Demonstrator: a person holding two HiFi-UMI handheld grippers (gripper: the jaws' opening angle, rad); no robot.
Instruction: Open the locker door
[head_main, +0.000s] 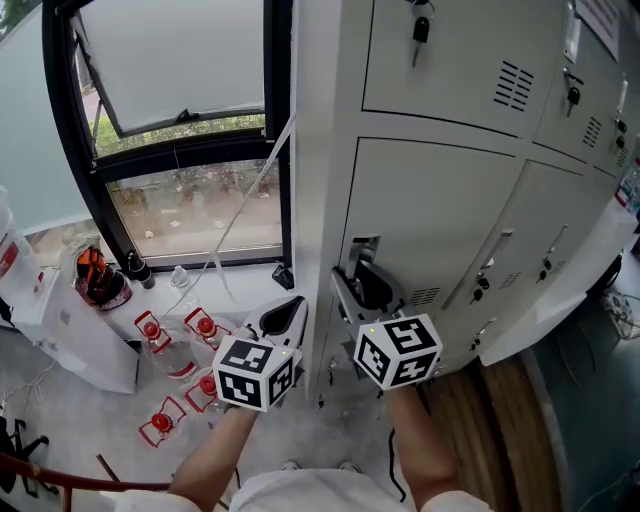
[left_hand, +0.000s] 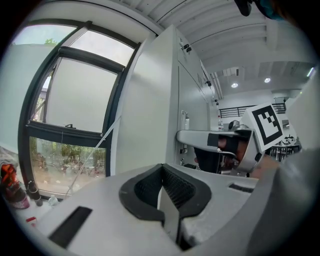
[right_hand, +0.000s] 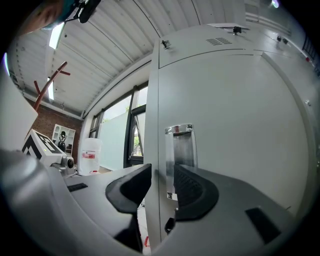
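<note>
Pale grey locker door (head_main: 430, 210), seemingly plain

Bright window (head_main: 180, 70) daylight; warped, seemingly vignetted edges

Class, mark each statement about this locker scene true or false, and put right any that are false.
1. The left gripper is shut with nothing in it. True.
2. The right gripper is closed, clear of the locker door. False: its jaws stand apart around that door's edge, beside the metal handle.
3. A key hangs higher up than that door. True.
4. In the head view, the window lies to the right of the locker door. False: it is to the left.
</note>
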